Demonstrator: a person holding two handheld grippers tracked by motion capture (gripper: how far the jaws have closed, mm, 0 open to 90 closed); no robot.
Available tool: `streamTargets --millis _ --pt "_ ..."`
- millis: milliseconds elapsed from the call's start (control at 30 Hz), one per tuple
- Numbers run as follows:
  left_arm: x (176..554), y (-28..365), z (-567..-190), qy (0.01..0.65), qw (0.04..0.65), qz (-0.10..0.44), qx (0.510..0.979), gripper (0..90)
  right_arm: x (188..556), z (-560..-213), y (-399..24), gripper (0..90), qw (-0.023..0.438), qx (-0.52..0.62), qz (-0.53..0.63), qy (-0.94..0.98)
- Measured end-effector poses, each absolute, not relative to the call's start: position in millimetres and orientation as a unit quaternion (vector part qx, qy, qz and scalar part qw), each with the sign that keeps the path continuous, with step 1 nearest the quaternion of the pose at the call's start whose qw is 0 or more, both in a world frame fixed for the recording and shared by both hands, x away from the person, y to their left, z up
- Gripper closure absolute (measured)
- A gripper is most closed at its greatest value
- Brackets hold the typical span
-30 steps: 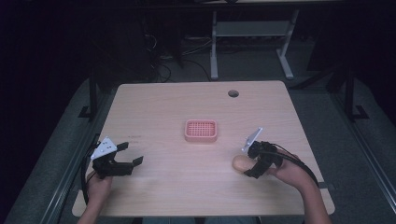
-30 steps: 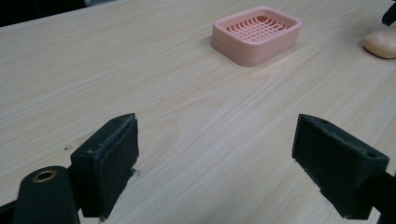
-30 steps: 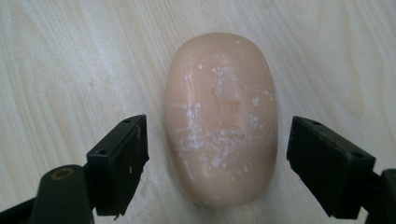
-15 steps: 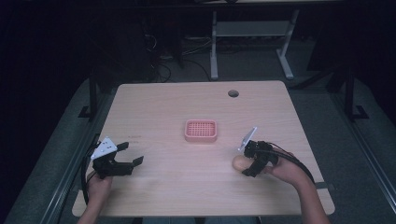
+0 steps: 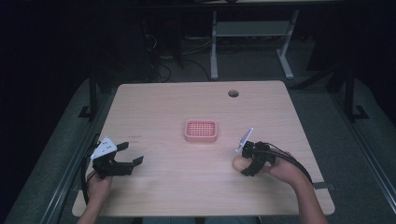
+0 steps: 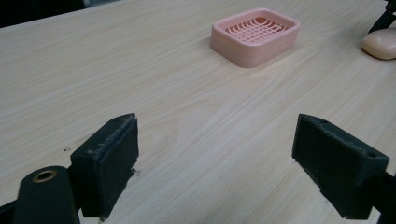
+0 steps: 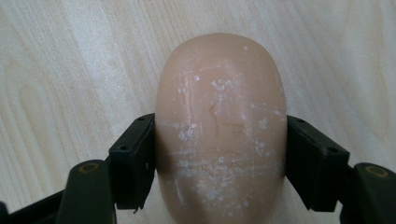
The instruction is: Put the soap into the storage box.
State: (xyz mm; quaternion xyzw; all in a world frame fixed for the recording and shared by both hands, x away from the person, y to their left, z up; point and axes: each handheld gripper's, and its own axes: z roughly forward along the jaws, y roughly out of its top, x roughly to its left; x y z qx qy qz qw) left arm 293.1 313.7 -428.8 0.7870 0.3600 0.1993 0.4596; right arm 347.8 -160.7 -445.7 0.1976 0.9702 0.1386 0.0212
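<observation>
— Right gripper view has the soap (image 7: 219,135) squeezed between my two jaws, pads flat on either long side, with the wood table (image 7: 70,56) right beneath it. I judge I'm at the grasp step.

— Where does it sit on the table?

— High view puts the soap (image 5: 239,162) near the front right, at the tip of my right gripper (image 5: 246,161), well apart from the pink soap dish (image 5: 201,130) in the middle.

— And your other hand?

— My left gripper (image 5: 127,157) rests at the front left, jaws spread wide, nothing between them.

— Next?

— Likely a lift, then carry forward and left to the dish. The bar looks slick and rounded, so I'd hold the squeeze firm and set it flat on the grid.
</observation>
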Motion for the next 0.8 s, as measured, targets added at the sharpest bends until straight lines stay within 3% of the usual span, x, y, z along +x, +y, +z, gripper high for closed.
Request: streamTargets --millis 800 --pt "293.0 314.3 -428.6 0.365 0.461 0.196 0.785 14.3 355.5 -427.0 -156.1 31.8 0.027 0.18 0.157 0.971"
